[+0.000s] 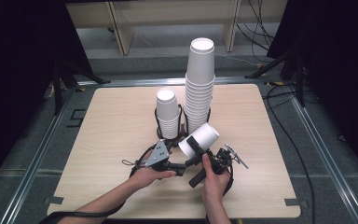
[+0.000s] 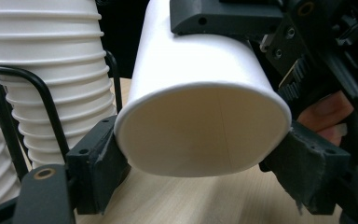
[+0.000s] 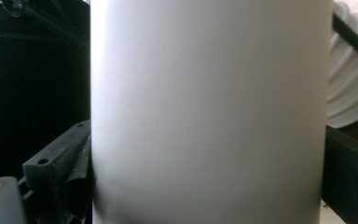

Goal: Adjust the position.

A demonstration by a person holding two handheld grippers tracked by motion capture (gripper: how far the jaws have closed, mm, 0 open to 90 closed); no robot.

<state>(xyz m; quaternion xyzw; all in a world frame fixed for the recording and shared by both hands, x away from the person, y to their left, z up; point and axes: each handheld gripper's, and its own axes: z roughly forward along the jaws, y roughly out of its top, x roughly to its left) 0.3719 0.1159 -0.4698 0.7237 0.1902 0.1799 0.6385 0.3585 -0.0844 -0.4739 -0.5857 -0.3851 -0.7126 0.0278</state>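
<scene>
It looked like a lab recording booth: black curtains (image 1: 9,70) flanked a lone wooden table (image 1: 121,121), tripod legs (image 1: 63,77) stood beside it, and cables (image 1: 284,126) trailed over grey floor.

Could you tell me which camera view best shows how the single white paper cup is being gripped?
The left gripper view: the white paper cup lies tilted, its rim squeezed oval between two black pads. The high view shows it small between both grippers; the right gripper view shows its plain wall close up.

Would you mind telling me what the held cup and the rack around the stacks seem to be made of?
The cup looks like matte white paper: rolled rim, faint side seam. The rack seems to be thin metal wire with a glossy black coat, though coated plastic is possible.
</scene>
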